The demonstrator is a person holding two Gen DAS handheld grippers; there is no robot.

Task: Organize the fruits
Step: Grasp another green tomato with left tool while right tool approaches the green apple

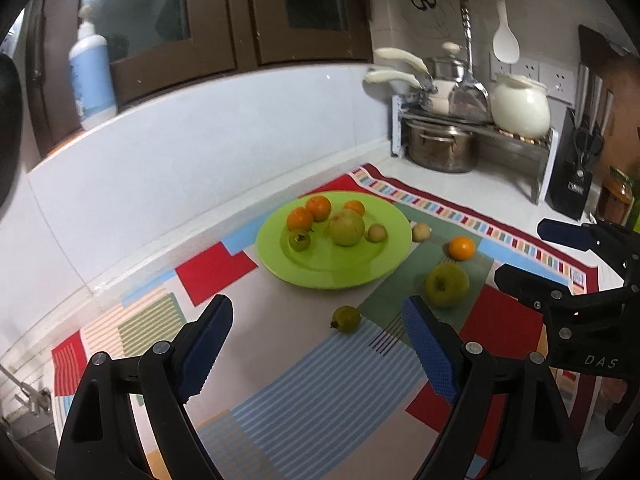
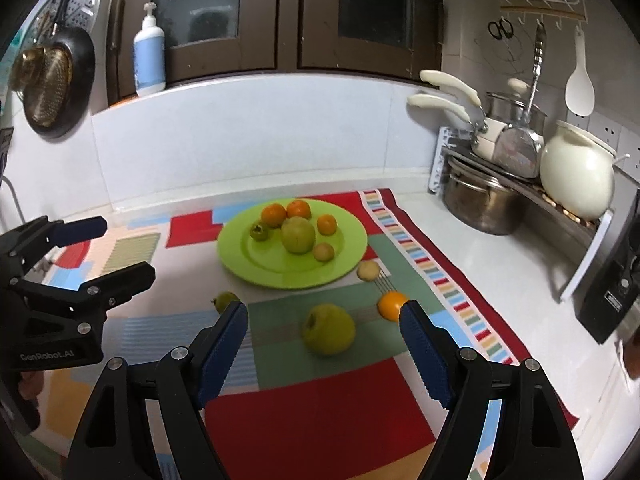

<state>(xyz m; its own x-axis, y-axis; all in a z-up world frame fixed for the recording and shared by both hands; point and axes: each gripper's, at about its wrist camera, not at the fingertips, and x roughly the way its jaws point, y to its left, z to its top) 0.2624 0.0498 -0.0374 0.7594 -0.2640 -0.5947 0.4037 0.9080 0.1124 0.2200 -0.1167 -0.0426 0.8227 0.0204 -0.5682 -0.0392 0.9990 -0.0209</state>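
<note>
A green plate (image 1: 320,268) (image 2: 256,264) on the patterned mat holds several fruits: oranges, a large green apple (image 1: 346,227) (image 2: 298,235), a small green persimmon and a small yellow fruit. On the mat lie a big green apple (image 1: 447,284) (image 2: 329,329), an orange (image 1: 461,248) (image 2: 391,305), a small yellow fruit (image 1: 421,231) (image 2: 368,270) and a small green fruit (image 1: 346,319) (image 2: 225,300). My left gripper (image 1: 318,344) is open and empty, the small green fruit just ahead. My right gripper (image 2: 324,350) is open, the big apple between its fingertips.
A rack with pots (image 2: 486,200) and a white kettle (image 2: 576,172) stands at the back right, a knife block (image 1: 570,184) beside it. A soap bottle (image 2: 149,54) sits on the window ledge. A pan (image 2: 52,80) hangs on the left wall.
</note>
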